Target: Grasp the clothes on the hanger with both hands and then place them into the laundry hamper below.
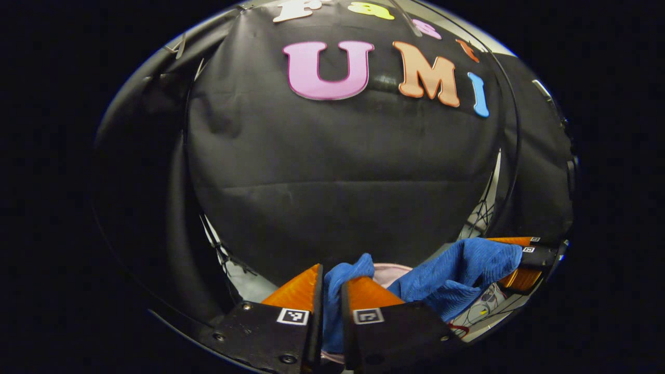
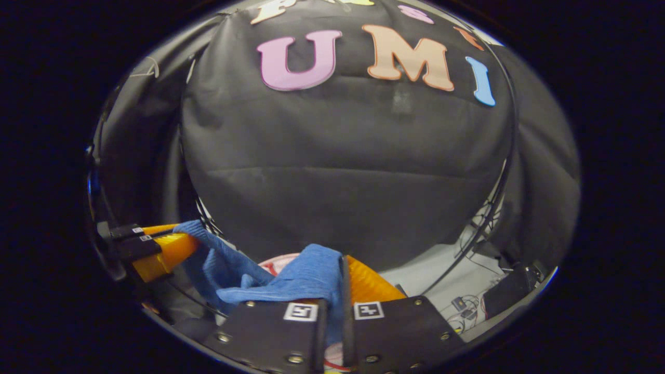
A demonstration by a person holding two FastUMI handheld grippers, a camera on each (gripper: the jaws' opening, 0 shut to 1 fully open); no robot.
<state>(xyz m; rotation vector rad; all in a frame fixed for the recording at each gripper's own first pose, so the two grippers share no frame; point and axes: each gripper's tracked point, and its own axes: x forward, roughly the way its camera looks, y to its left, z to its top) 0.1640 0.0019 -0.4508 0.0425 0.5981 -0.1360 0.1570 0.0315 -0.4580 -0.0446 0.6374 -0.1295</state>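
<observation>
At six o'clock in each gripper view, left gripper (image 1: 332,291) and right gripper (image 2: 332,296) each clamp fingers on the blue cloth (image 1: 457,270), slung between them, apparently for lowering over a pink-rimmed hamper (image 1: 389,271).

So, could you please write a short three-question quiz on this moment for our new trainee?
1. True or false: the left gripper is shut on the blue cloth.
2. What does the right gripper hold? A) a hanger B) the blue cloth C) nothing
3. In the left gripper view, what pale pink thing shows behind the cloth?

Key
1. True; cloth is pinched between both fingers.
2. B
3. It cannot be told for sure; perhaps the hamper's rim.
</observation>
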